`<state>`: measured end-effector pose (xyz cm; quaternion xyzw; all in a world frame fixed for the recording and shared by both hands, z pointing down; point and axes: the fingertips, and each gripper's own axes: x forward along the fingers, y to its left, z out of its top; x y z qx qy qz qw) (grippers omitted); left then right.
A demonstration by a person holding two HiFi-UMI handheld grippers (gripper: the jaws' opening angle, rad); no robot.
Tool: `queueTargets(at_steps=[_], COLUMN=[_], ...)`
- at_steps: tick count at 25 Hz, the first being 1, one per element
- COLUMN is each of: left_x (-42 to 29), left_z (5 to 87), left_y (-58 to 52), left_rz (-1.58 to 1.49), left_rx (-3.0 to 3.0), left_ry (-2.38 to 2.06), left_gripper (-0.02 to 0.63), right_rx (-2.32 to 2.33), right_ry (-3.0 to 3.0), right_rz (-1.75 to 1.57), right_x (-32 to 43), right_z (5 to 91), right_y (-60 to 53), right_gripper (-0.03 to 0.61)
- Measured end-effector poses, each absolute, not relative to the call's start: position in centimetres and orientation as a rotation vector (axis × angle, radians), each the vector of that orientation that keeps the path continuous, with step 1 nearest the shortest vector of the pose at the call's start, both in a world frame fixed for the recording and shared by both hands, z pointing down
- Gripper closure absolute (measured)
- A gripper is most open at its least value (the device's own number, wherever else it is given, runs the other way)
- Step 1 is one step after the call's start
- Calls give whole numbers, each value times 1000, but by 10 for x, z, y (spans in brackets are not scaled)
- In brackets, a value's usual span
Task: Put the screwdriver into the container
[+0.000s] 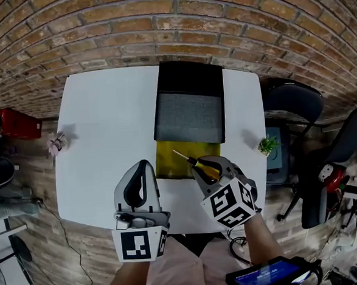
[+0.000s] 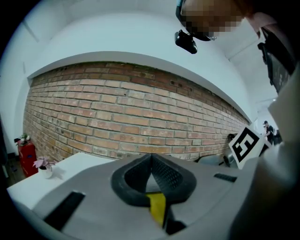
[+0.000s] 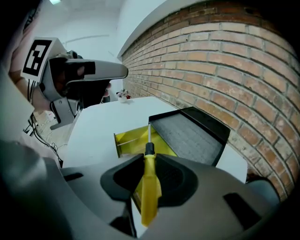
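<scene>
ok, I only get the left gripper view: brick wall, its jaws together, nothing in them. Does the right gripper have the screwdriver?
Observer: Yes. The right gripper is shut on the screwdriver, gripping its yellow handle with the shaft pointing forward.
Operator: Where's the container?
Observer: The yellow container sits on the white table, straight ahead of the shaft and on the near side of a dark tray.
Operator: Tip over it?
Observer: In the head view the shaft overlaps the container's near right part. The screwdriver is in the jaws, not in the container.

yel screwdriver (image 3: 149, 187), yel container (image 3: 127, 138), white table (image 1: 104, 126)
</scene>
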<state>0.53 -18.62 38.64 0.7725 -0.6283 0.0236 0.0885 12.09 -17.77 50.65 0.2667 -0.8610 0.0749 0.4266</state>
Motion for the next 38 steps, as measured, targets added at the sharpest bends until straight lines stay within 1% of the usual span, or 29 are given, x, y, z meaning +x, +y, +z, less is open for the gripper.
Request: queueTargets(at_steps=[9,22,24,25,27,32,38], left_x=[-4,-25,-27,-28,-29,-25,-15], left_z=[418,428,427,426,424,411,377], left_y=[-198,-210,-211,-211,-209,-204,-189], left_rz=[118,136,143,145,146,124,92], left_rx=[2236,2183,2195,2200,2205,2239,2300], left_ry=[-1848,-1848,-1849,-1850,-1851,-1854,-1878], left_gripper=[601,601,601,601,601,601,601], right_rx=[589,532,541,545,554,614,762], right_ry=[-2097,-2039,-2041,-2042,-2046,-2092,-2214], right_rz=[222,215,227,233,236,227,251], right_x=[113,93,91,90,89,88,92], right_z=[542,565,565,565,563,545,495], right_y=[-182,-194,-195,-196,-196,-200,-200], right_gripper=[492,489,484,469,455,456,456])
